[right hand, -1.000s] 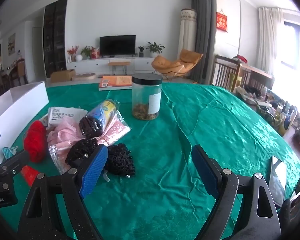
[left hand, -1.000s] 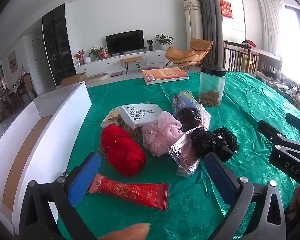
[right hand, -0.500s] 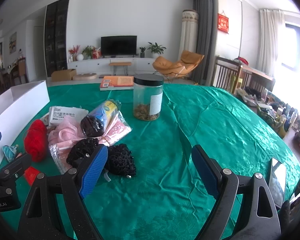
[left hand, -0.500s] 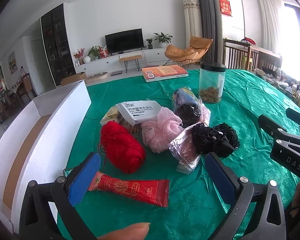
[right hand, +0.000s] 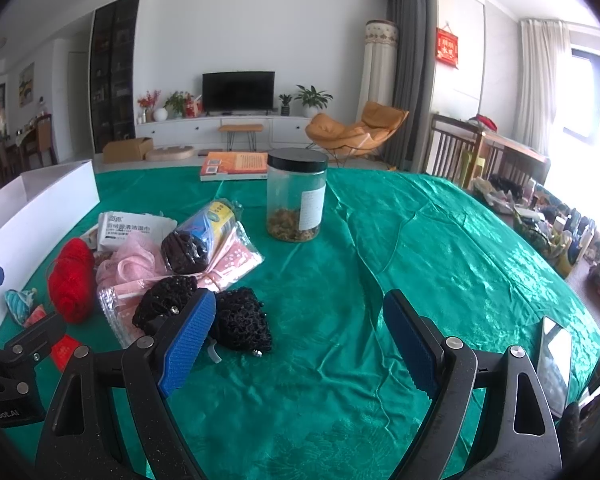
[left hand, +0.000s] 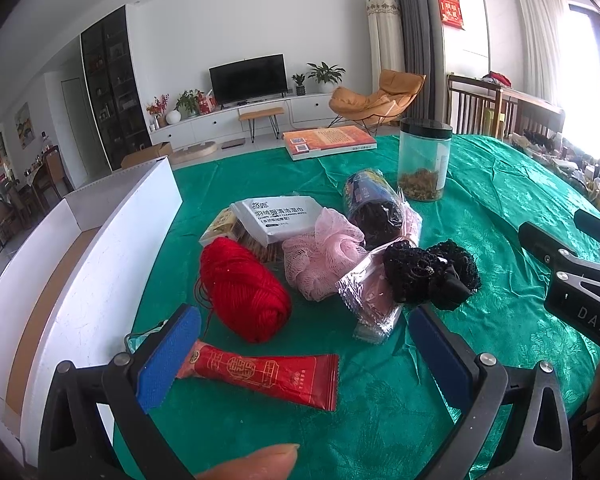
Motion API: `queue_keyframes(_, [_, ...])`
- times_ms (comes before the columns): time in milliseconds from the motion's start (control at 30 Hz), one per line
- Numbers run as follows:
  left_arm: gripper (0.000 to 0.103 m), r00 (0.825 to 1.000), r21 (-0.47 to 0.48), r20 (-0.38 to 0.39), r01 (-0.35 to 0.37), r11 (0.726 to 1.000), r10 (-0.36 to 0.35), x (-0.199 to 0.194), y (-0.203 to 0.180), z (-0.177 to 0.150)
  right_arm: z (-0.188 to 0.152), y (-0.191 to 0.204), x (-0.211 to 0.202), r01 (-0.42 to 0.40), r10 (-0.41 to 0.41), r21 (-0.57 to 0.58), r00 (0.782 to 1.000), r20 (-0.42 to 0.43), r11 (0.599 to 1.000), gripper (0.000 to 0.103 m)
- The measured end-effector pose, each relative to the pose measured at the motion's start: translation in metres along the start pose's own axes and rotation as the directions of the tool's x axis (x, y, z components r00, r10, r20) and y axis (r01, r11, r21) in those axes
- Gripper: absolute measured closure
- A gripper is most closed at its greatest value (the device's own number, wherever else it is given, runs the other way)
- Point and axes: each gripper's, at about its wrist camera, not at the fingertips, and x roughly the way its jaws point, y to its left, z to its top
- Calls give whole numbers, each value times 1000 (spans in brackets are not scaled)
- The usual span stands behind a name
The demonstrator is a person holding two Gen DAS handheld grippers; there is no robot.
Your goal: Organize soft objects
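Observation:
A pile of soft things lies on the green tablecloth (left hand: 480, 208): a red yarn ball (left hand: 242, 288), a pink mesh puff (left hand: 324, 254), black net scrunchies (left hand: 428, 274), a white wipes pack (left hand: 278, 216), a clear bag of pink items (left hand: 370, 304) and a red sachet (left hand: 266, 374). My left gripper (left hand: 304, 354) is open and empty, just above the red sachet. My right gripper (right hand: 300, 338) is open and empty, right of the black scrunchies (right hand: 240, 322). The yarn ball (right hand: 72, 280) also shows in the right wrist view.
A long white box (left hand: 92, 248) stands open along the table's left edge. A clear jar with a black lid (left hand: 423, 164) and an orange book (left hand: 328, 142) sit farther back. A rolled blue package (left hand: 370, 204) lies in the pile. A phone (right hand: 554, 364) lies at right.
Both grippers have drawn back and risen slightly, so the pile sits a little farther away. Nothing on the table has moved.

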Motion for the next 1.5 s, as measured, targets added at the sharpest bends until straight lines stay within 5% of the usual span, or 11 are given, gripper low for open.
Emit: queue_keyframes(1500, [0, 998, 4, -55, -18, 1000, 18, 12, 6, -8, -4, -2, 4, -5, 5, -17, 1000, -19, 1000, 15])
